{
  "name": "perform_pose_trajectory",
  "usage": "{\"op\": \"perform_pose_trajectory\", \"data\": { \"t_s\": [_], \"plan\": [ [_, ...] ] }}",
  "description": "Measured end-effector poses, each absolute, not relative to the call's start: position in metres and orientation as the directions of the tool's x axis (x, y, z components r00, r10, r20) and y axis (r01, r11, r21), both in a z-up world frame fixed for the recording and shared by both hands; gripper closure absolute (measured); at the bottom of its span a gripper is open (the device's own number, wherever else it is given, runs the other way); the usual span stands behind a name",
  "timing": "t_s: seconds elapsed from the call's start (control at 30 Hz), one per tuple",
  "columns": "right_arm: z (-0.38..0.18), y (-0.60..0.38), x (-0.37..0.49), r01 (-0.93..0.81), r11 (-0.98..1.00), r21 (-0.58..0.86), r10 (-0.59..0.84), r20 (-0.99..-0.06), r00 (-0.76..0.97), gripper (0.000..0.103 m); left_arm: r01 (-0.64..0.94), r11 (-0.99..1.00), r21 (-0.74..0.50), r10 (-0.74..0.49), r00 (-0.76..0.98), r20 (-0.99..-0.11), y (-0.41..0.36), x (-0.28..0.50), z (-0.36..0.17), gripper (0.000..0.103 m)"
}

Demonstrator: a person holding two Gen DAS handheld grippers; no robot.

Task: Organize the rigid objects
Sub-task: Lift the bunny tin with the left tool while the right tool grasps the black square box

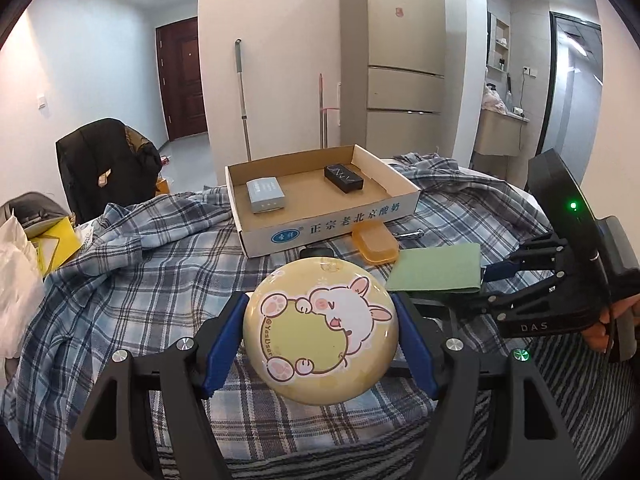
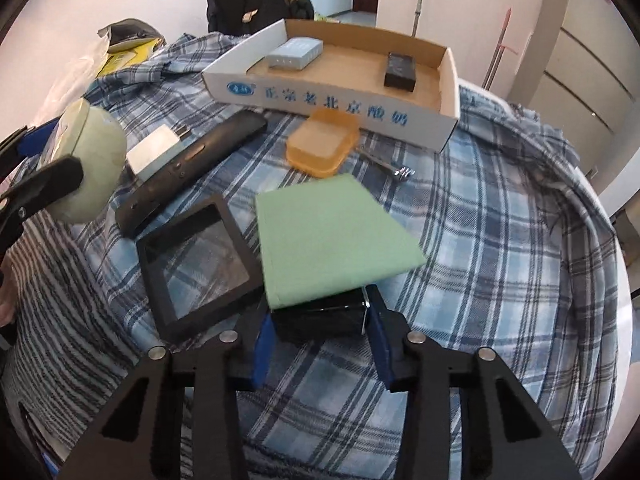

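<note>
1. Yellow round tin with the bunny print sits squeezed between the blue pads of the left gripper, lifted off the plaid cloth. The pads only touch its curved rim on two sides, so my guess is it could pivot or squirt out if the wrist tilts on the way to the cardboard tray.

2. Over on the other side, the right gripper is closed on a black box that has the green notebook lying over its far end. Lifting it straight up would probably drag or flip the notebook into the black picture frame just beside it.

3. That tray already holds a grey box and a black case, with a gap between them. Dropping the tin from too high might make it roll or knock one of those.

4. An orange soap box rests right against the tray's front wall, and both grippers work close together, so a collision on the approach seems likely.
</note>
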State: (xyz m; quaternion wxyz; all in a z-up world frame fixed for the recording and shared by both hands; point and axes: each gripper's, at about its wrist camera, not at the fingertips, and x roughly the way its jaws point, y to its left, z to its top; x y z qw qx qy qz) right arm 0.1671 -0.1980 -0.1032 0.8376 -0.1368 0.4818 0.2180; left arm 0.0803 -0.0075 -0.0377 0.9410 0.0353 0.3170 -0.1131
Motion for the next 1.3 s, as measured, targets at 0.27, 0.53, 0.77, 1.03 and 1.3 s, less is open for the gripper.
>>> {"op": "perform_pose_trajectory", "data": {
  "t_s": [0.27,0.53,0.77,1.03,1.3],
  "plan": [
    [-0.066,-0.208,0.139,-0.496,0.868,-0.020,0.272,-0.817,0.509,0.063,0.203,0.979,0.027,-0.142,0.767,-0.626,-0.009,0.076,-0.024,0.029],
    [-0.007,-0.211,0.128,-0.444,0.896,-0.021,0.293,-0.723,0.625,0.063,0.167,0.978,0.126,-0.071,0.833,-0.549,-0.015,0.069,0.015,0.029],
    [0.099,-0.195,0.171,-0.350,0.936,0.025,0.319,-0.479,0.818,0.063,0.027,0.998,0.057,-0.003,0.928,-0.373,-0.010,0.110,0.102,0.029],
    [0.117,-0.186,0.236,-0.220,0.967,0.126,0.253,-0.430,0.867,0.063,-0.076,0.995,-0.058,0.052,0.936,-0.349,0.007,0.179,0.142,0.029],
    [0.044,-0.184,0.288,-0.219,0.965,0.146,0.262,-0.606,0.751,0.063,-0.022,0.997,-0.068,-0.017,0.852,-0.523,0.010,0.234,0.074,0.029]
  ]
}}
